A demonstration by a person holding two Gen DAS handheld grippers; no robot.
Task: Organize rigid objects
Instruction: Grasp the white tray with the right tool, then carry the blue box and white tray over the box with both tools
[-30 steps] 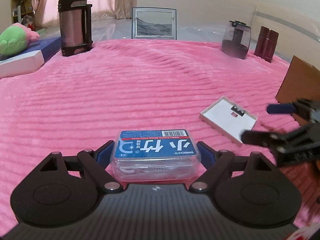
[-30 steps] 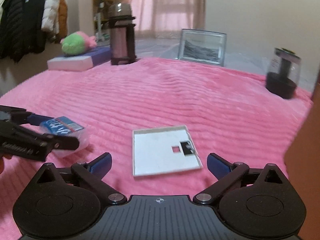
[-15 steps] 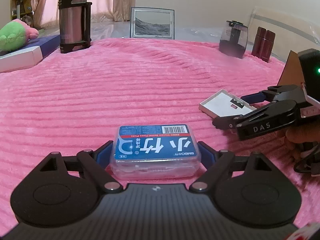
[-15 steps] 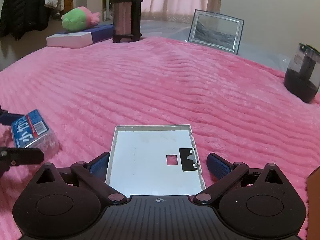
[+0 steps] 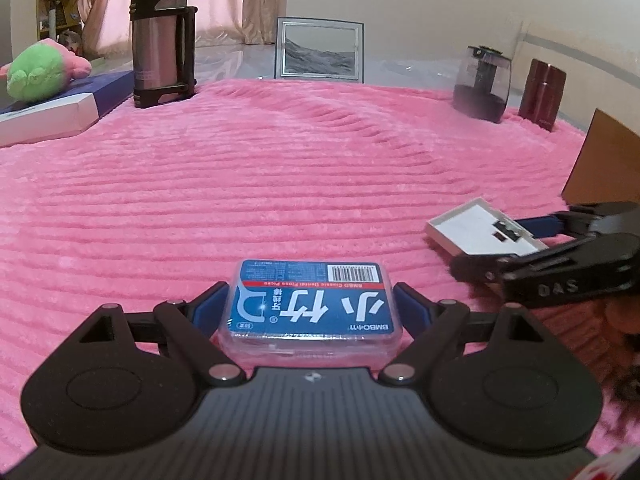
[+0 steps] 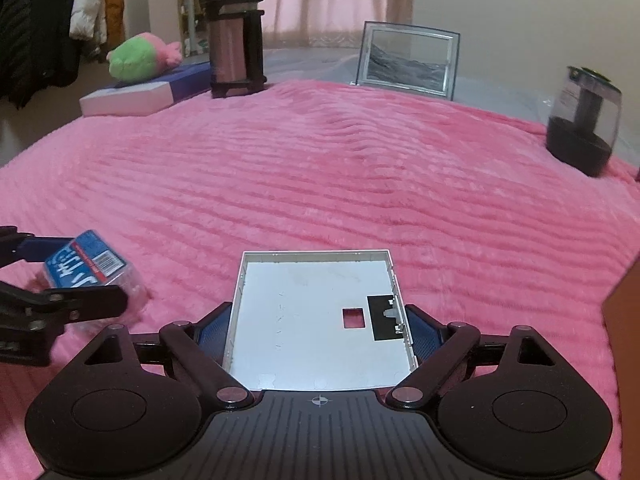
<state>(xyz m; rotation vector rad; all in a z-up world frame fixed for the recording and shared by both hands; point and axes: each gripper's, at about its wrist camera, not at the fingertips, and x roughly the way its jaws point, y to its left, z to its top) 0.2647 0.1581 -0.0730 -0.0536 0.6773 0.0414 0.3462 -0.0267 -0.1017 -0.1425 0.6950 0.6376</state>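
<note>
**Two grippers, two flat objects, tray side walls between the closing pads**

Nearest in the right wrist view: right gripper closing, blue pads just outside the left and right side walls of the white tray, contact not clear. Tray flat on the pink blanket, straight ahead, squarely between the pads, open face up. Off to the left, left gripper clamped across the short sides of the floss-pick box, long axis running pad to pad. Farther back: thermos, picture frame, dark jar.
</note>
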